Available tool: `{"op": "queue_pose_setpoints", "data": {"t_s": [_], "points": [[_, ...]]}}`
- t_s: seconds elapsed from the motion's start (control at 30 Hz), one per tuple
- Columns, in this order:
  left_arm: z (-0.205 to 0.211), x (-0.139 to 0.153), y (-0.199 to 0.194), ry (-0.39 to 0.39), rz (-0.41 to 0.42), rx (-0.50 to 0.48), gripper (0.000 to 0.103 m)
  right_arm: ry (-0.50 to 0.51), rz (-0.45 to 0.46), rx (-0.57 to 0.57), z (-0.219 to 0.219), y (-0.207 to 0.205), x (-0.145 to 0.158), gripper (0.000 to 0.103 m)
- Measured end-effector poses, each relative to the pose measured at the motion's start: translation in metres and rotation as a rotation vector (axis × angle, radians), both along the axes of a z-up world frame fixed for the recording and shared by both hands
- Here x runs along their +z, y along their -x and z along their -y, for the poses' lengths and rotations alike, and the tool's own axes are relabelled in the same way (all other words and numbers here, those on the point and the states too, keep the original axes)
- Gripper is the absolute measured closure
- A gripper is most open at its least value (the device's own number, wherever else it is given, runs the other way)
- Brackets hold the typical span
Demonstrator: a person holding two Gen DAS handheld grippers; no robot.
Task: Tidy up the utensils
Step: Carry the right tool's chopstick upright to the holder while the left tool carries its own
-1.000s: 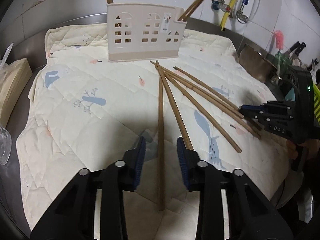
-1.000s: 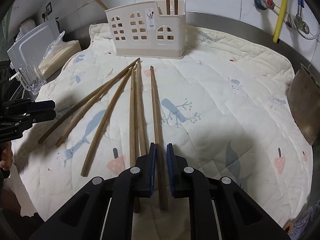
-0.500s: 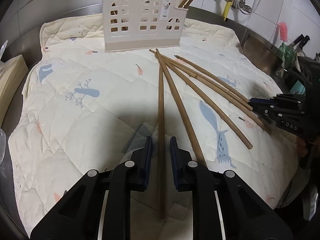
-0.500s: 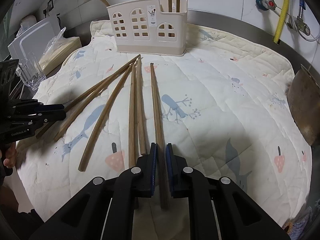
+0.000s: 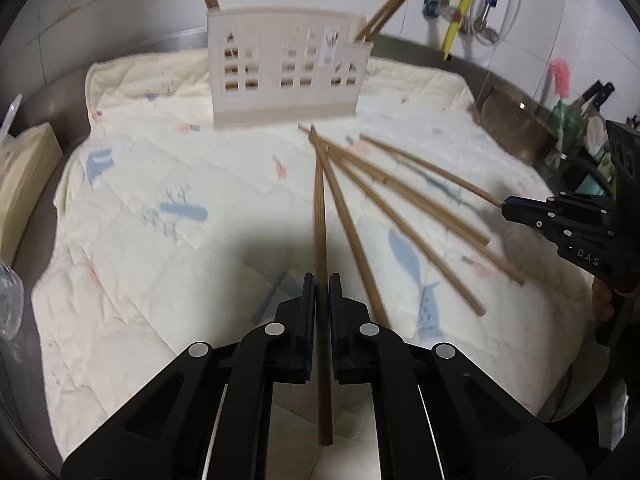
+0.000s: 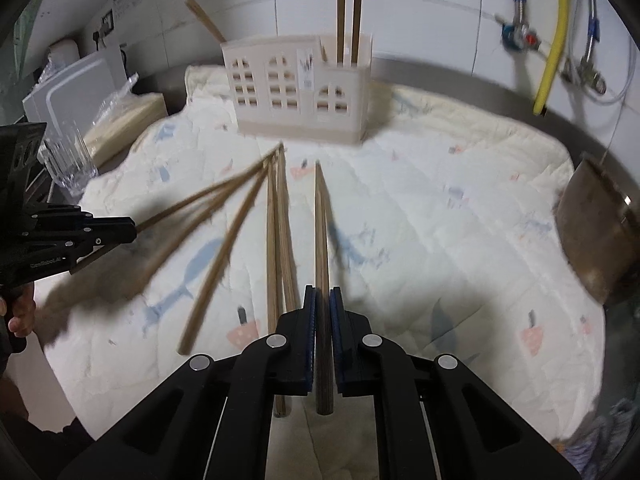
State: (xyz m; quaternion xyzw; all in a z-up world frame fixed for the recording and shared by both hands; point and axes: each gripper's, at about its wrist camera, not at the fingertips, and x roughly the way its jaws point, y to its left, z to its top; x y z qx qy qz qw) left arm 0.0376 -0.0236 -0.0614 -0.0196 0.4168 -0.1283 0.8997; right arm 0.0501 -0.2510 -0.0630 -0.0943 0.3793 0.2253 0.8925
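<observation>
- Now, at the left edge of the desk (image 5: 168, 38), past the quilted mat (image 5: 132, 184), sit a tan box (image 5: 24, 184) and a clear glass (image 6: 70, 160).
- At the mat's back edge stands the cream utensil holder (image 5: 288, 76), with one chopstick leaning out of its left end and two more standing in its right compartment.
- Loose chopsticks (image 5: 404, 224) fan across the middle of the mat, their far tips gathered just in front of the holder.
- The left gripper (image 5: 319, 292) has its fingers (image 5: 307, 308) drawn narrow around one chopstick (image 5: 320, 216), which runs straight between them with its far tip toward the holder. Whether this stick is clear of the mat I cannot tell.
- The right gripper (image 6: 322, 304) likewise has its fingers (image 6: 309, 316) pinched on a separate chopstick (image 6: 321, 224); a shadow on the mat beside the stick suggests its front end is raised.
- Both views are blurred, so fine contact is hard to judge.
- My reading: the step in hand is the pick-up, each hand gripping one stick from the loose set.
- Next, each stick likely needs lifting, tipping upright and carrying to the holder, then lowering into a compartment, probably the right one where two already stand.
- That calls for clearing the neighbouring sticks on the way up and keeping the long stick from swinging in the pinch.
</observation>
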Motion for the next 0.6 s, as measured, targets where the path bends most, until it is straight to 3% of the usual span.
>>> {"op": "queue_pose_setpoints", "data": {"t_s": [0.33, 0.6], "points": [[-0.001, 0.071, -0.010, -0.004, 0.157, -0.028, 0.097, -0.062, 0.179, 0.025, -0.011, 0.002, 0.078, 0.096], [-0.002, 0.105, -0.036, -0.013, 0.206, -0.046, 0.097, -0.091, 0.238, 0.074, -0.029, -0.014, 0.129, 0.097]]}}
